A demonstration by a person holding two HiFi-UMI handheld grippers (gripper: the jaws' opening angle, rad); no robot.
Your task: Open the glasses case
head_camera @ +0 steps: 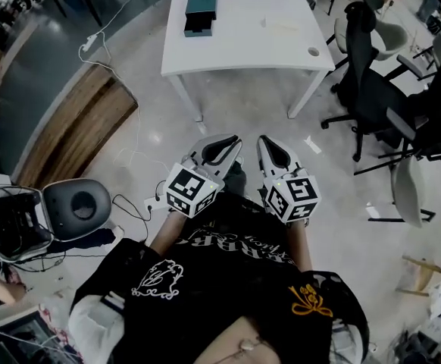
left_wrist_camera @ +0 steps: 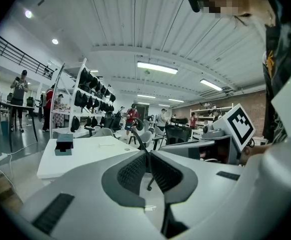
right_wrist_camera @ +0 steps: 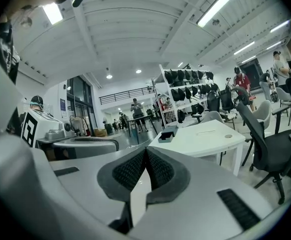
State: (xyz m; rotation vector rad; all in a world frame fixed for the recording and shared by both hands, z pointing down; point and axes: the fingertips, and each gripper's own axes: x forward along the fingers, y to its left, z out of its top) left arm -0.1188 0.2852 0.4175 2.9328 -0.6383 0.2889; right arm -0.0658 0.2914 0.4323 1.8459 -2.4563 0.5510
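Before the white table (head_camera: 266,48), left claw (head_camera: 229,142) and right claw (head_camera: 267,142) sit closed

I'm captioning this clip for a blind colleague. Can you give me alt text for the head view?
Seen from above, a person holds the left gripper and right gripper side by side before their chest, both shut and empty. Ahead stands a white table with a dark teal box, probably the glasses case, near its far left corner.
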